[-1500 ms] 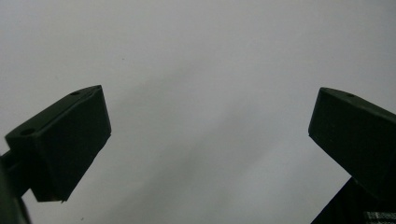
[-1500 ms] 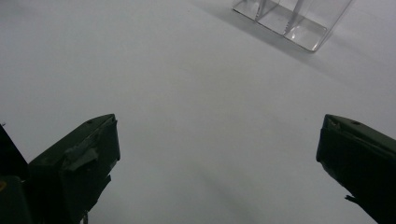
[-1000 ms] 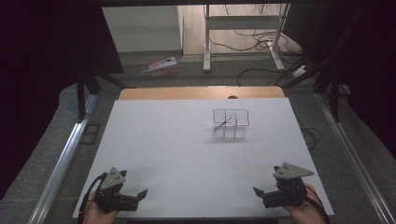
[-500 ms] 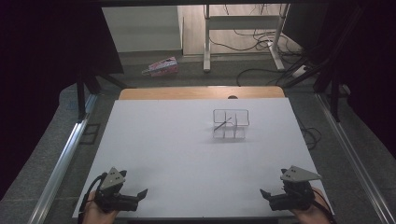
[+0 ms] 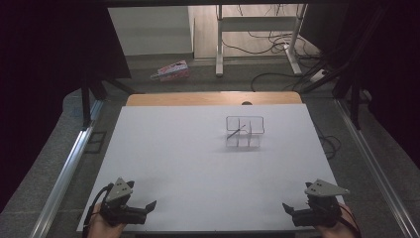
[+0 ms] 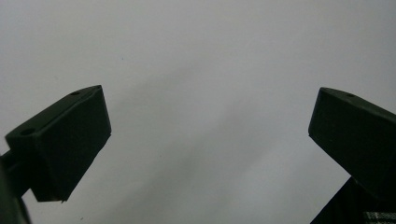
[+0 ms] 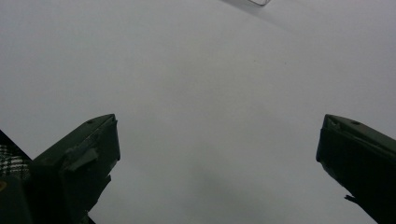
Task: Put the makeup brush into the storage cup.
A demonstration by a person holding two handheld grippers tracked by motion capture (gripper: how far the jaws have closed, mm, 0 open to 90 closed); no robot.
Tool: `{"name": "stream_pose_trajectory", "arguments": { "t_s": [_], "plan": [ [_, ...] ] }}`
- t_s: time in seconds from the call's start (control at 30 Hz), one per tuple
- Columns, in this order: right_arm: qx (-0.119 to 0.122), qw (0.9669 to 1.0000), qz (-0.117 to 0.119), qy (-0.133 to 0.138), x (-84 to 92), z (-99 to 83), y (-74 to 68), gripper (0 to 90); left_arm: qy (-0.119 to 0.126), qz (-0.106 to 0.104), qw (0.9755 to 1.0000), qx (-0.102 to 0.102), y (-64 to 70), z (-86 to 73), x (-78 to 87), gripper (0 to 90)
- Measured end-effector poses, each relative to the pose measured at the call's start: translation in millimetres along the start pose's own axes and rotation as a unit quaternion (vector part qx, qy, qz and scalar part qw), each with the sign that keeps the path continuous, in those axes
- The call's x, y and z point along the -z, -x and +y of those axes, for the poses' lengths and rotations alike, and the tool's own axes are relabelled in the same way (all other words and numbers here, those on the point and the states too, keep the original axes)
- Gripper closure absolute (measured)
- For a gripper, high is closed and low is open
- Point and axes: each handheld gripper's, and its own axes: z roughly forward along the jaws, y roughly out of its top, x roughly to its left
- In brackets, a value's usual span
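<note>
A small clear plastic organiser (image 5: pixel 243 132) with compartments stands right of centre on the white table (image 5: pixel 188 158); a thin dark stick leans inside one back compartment. My left gripper (image 5: pixel 144 207) rests open at the front left corner of the table, nothing between its jaws. At the front right corner my right gripper (image 5: pixel 292 210) is open too, jaws wide apart over bare white surface. In the left gripper view my left gripper (image 6: pixel 205 135) faces plain table. In the right gripper view my right gripper (image 7: pixel 217 154) faces plain table, with a corner of the organiser (image 7: pixel 259 2) at the top edge.
A wooden strip (image 5: pixel 213 98) runs along the table's far edge. Beyond it on the floor lie a colourful packet (image 5: pixel 171 71), a metal stand (image 5: pixel 257 29) and loose cables (image 5: pixel 277 79). Metal rails (image 5: pixel 64 168) flank the table on both sides.
My right gripper has drawn back toward the table's front right corner and a little outward. The left gripper has stayed where it was.
</note>
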Motion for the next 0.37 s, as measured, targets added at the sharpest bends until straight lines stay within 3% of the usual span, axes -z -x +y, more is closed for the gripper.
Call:
{"name": "stream_pose_trajectory", "arguments": {
  "t_s": [0.37],
  "plan": [
    [-0.006, 1.0, -0.006, -0.004, 2.9, -4.3, 4.5, 0.0, -0.005, 0.0, 1.0, -0.002, 0.6, 0.5, -1.4, 0.0]
  ]
}}
